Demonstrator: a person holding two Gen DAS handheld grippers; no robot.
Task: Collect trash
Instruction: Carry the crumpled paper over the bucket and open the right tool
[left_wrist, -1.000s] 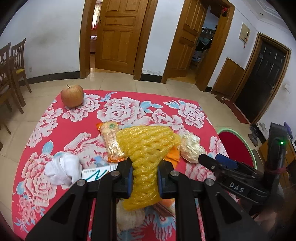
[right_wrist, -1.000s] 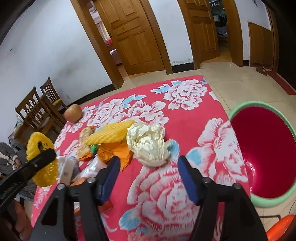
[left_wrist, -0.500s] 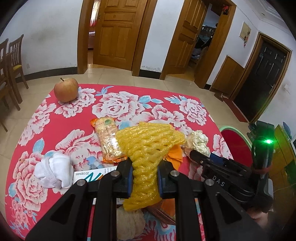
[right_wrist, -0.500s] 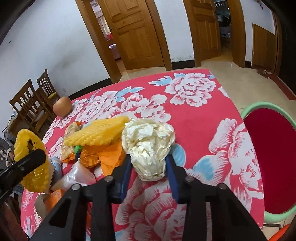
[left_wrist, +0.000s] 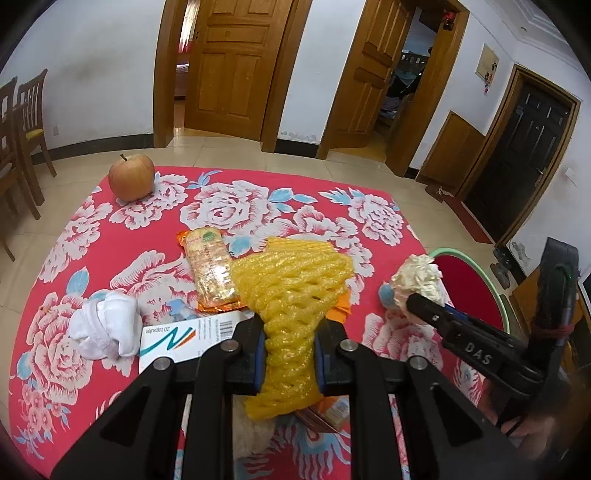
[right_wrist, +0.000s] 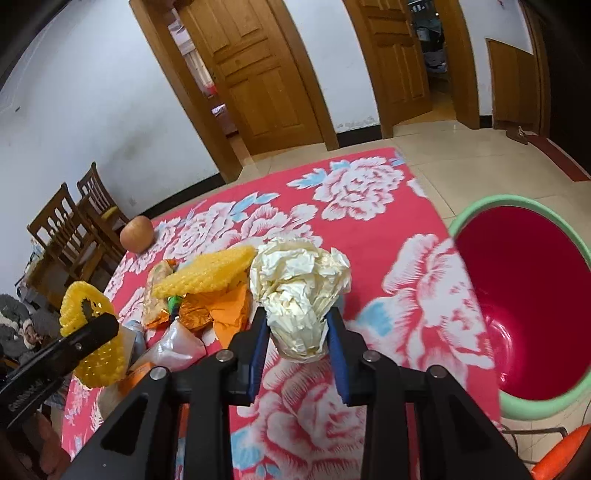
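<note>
on the table: wrappers, box, white wad left
left claw: clamped on yellow net
right claw: just closed on paper ball
bin: looks empty, beside table

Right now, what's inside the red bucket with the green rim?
The red bucket looks empty: bare red wall and floor show. Its nearest part hides behind the rim and the right claw frame.

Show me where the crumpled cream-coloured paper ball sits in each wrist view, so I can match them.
Left wrist: crumpled cream-coloured paper ball at centre right, at the tip of the right gripper.
Right wrist: lower centre, pinched between that gripper's blue-padded fingers.
Shared landmark: the round orange-red apple at the table's far corner.
</note>
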